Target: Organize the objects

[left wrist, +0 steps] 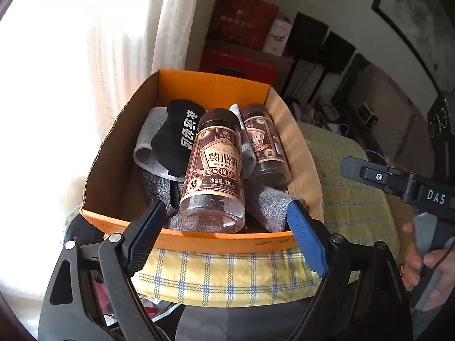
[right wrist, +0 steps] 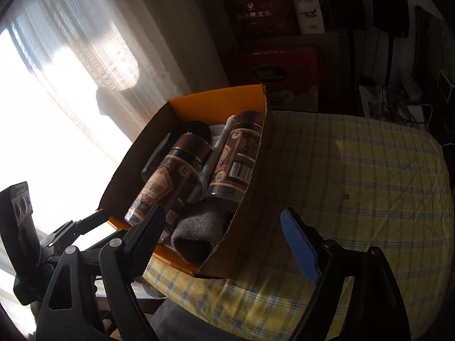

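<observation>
Both jars (left wrist: 212,170) are lying packed in the box (left wrist: 216,240); the left tongs (left wrist: 227,221) and right tongs (right wrist: 224,224) are gaping empty nearby.

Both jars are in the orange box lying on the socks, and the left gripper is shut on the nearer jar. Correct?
Not quite. The two jars do lie in the orange box on the socks, but the left gripper holds nothing: its jaws stand open at the box's near edge, clear of the nearer jar. The left wrist view shows it.
</observation>
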The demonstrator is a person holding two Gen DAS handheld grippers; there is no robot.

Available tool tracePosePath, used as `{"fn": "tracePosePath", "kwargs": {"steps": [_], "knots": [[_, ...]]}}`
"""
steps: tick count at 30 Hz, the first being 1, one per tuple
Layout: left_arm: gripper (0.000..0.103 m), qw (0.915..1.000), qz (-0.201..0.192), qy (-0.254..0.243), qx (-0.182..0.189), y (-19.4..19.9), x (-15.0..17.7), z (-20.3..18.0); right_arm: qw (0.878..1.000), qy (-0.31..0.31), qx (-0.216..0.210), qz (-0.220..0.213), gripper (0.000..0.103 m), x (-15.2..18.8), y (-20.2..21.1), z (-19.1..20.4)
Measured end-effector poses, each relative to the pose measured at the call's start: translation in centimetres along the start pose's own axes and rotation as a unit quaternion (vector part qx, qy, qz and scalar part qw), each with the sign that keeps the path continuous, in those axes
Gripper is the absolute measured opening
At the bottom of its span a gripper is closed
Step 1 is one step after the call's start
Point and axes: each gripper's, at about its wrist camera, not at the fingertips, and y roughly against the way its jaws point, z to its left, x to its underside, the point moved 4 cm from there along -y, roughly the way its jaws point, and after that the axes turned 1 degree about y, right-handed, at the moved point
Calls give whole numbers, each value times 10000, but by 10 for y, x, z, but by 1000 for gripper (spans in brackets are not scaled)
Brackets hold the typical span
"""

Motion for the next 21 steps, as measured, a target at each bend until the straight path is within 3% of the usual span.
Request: {"fn": "tracePosePath", "kwargs": {"steps": [7,11,13,21], "knots": [[87,9999,-5,-94,97,10,6,-16,9984,56,536,-172,89,22,25,-17],[88,9995,180,-136,222,8,13,-24,9957,51,870,-312,102,35,46,-25],[102,9996,175,-148,171,9,16,-27,9939,-15,1015,-432,103,43,57,-29],[103,9998,-26,-180,-28,18,28,-37,9870,-117,1487,-604,103,70,82,-41]]}}
